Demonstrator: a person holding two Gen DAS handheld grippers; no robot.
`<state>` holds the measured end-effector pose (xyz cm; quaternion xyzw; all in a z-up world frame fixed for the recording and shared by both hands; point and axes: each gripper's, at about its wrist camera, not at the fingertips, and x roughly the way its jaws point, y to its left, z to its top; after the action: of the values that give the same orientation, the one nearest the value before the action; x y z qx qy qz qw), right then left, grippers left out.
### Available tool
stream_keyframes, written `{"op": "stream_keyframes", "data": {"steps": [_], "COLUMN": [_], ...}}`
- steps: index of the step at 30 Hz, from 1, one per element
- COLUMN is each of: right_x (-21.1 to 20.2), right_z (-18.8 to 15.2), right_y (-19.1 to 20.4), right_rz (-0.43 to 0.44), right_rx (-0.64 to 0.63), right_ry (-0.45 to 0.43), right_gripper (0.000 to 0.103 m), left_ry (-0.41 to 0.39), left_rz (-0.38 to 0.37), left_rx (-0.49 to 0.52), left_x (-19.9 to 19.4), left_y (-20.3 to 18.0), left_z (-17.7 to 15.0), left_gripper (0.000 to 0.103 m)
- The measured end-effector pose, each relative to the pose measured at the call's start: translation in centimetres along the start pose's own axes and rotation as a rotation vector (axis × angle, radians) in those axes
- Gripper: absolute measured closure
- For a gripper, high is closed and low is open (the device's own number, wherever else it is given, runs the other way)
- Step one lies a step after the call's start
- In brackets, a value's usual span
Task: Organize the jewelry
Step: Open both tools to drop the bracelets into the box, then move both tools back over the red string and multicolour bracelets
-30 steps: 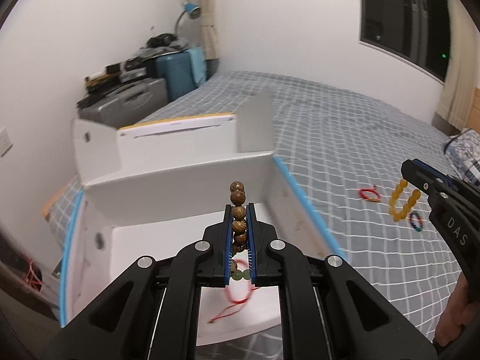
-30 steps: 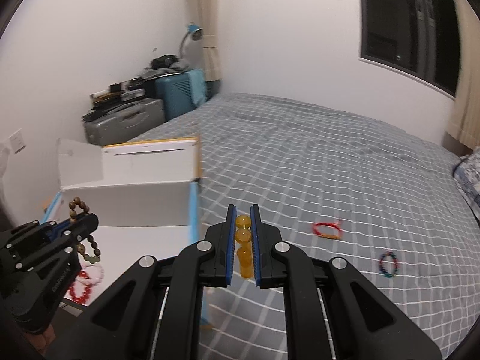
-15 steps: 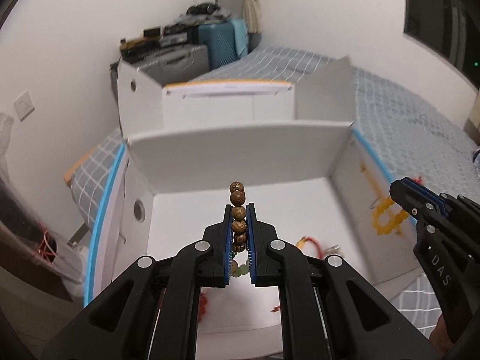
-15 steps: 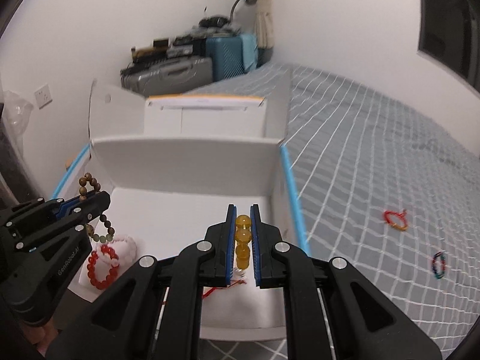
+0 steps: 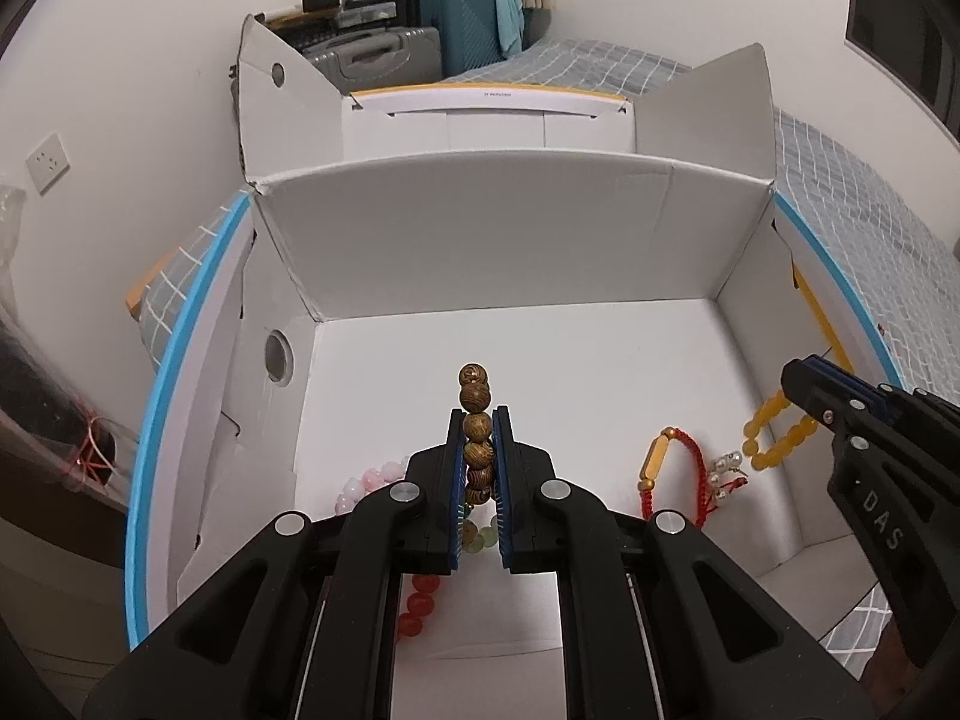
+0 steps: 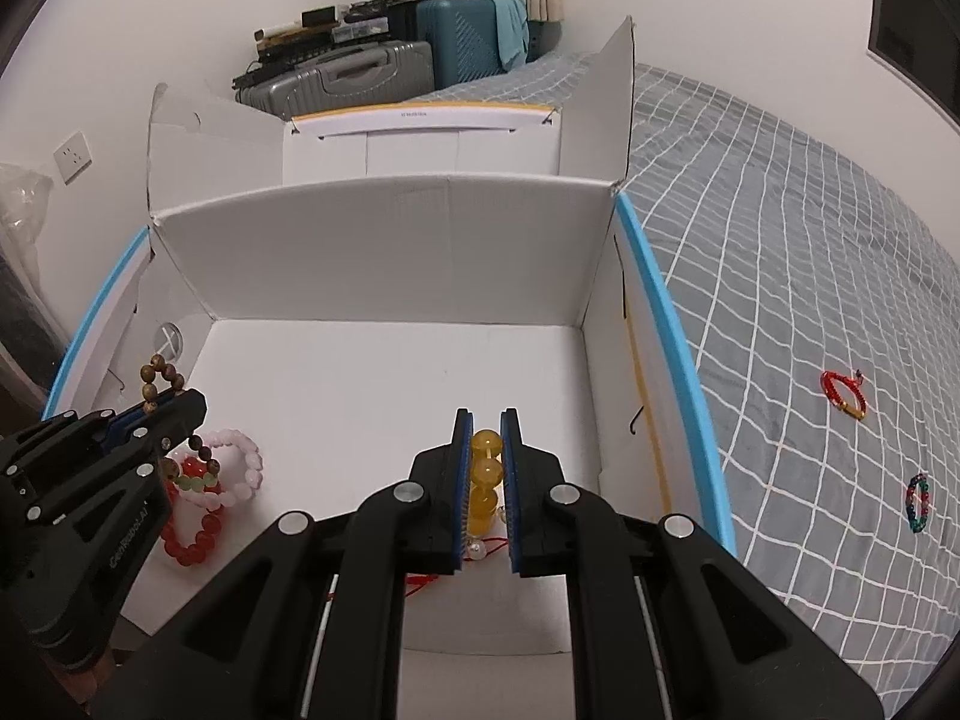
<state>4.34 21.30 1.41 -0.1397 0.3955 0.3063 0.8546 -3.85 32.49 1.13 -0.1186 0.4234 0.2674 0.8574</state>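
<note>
- Wooden beads (image 5: 477,438) sit pinched between the blue pads of the left gripper (image 5: 478,444) — two beads stick out past the tips, the rest of the loop hangs below over the box (image 5: 480,252).
- Amber beads (image 6: 485,477) are clamped the same way in the right gripper (image 6: 485,468), jaws nearly together, over the box floor toward its right wall.
- On the box floor: pink beads (image 6: 240,468) and red beads (image 6: 192,534) at 9 o'clock of the right gripper, partly behind the left one; a red cord bracelet (image 5: 672,468) and some pearls (image 5: 726,471) at 3 o'clock of the left gripper.
- Outside the box, at 3 o'clock on the checked bedspread (image 6: 810,240) — a red bracelet (image 6: 845,395) and, nearer, a multicoloured one (image 6: 918,503), apart from each other.
- Suitcases (image 6: 384,69) stand beyond the box at 12 o'clock.
</note>
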Motion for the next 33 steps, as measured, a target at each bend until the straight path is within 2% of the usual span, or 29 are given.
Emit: {"op": "stream_keyframes", "data": {"steps": [12, 14, 16, 17, 19, 25, 29, 33], "right_x": [0.0, -0.2, -0.7, -1.0, -1.5, -3.9, -5.7, -7.4], "right_z": [0.1, 0.1, 0.1, 0.2, 0.2, 0.4, 0.4, 0.3], "right_y": [0.6, 0.6, 0.4, 0.3, 0.2, -0.5, -1.3, -2.8], "right_rz": [-0.018, -0.018, -0.018, -0.020, -0.021, -0.040, -0.075, -0.105], "right_rx": [-0.022, -0.022, -0.015, -0.009, -0.001, 0.027, 0.046, 0.060], "right_ry": [-0.008, -0.014, -0.029, -0.040, -0.055, -0.121, -0.162, -0.197], "right_gripper": [0.093, 0.087, 0.071, 0.068, 0.060, 0.036, 0.028, 0.018], "left_ry": [0.002, -0.003, -0.023, -0.030, -0.058, -0.120, -0.169, -0.192], "left_rz": [-0.013, -0.008, -0.013, -0.015, -0.014, -0.017, 0.015, 0.002], "left_rx": [-0.010, -0.011, -0.024, -0.027, -0.036, -0.047, -0.040, -0.033], "left_x": [0.0, -0.3, -1.0, -1.2, -1.9, -3.8, -5.2, -5.9], "left_y": [0.3, 0.2, 0.3, 0.3, 0.4, 0.0, -1.0, -1.9], "left_z": [0.0, 0.1, 0.2, 0.3, 0.5, 0.9, 1.3, 1.7], "left_gripper": [0.092, 0.082, 0.069, 0.066, 0.051, 0.024, 0.016, 0.008]}}
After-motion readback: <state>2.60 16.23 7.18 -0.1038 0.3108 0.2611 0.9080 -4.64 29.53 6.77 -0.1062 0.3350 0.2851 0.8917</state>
